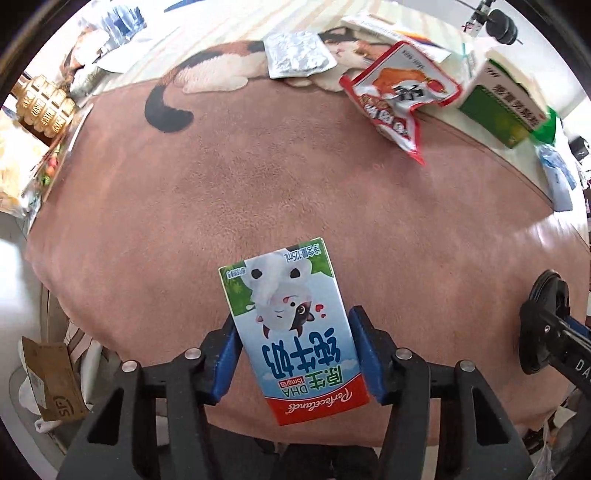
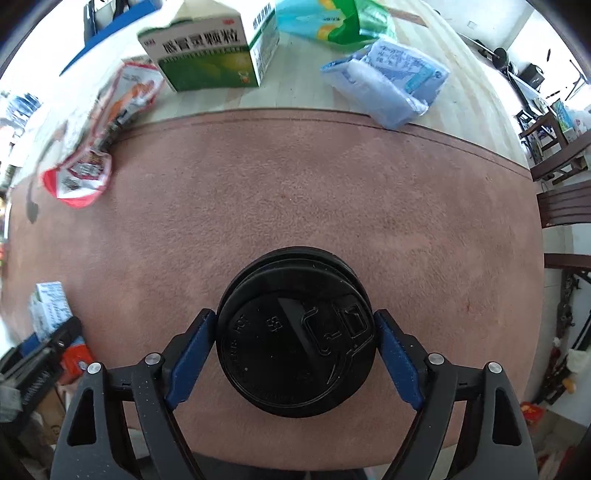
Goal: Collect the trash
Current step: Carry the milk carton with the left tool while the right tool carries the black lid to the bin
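The lower end of the milk carton point(image 1: 293, 328) runs down between the blue pads point(image 1: 225, 363) of the left gripper point(image 1: 295, 354), so its bottom edge and sides are partly covered; the pads press both sides and the carton is held above the pink mat point(image 1: 258, 177), tilted slightly. In the right wrist view only the top of the black cup lid point(image 2: 295, 339) shows, and whatever is beneath it is hidden; the right gripper point(image 2: 295, 343) is closed onto its rim, a blue pad point(image 2: 190, 354) touching each side. At the right edge of the left wrist view the right gripper shows only in part, with the lid seen edge-on. The far things are blurred in the right wrist view: a red and white snack wrapper point(image 2: 92, 147) at the left overlapping the mat's edge, a green and white medicine box point(image 2: 210, 51) beyond the mat, a pale blue tissue pack point(image 2: 388, 81) at the mat's far edge and a green and blue bag point(image 2: 332, 22) cut off by the frame. The left wrist view adds a silver blister pack point(image 1: 299, 53) lying over a printed cat point(image 1: 221, 62) on the table covering. The mat is fuzzy and dusty pink, laid on a pale striped table point(image 2: 461, 55). Dark wooden chairs point(image 2: 561, 177) stand at the right, a gold ornament point(image 1: 40, 105) at the left, and a cardboard piece point(image 1: 51, 380) lies low at the left.
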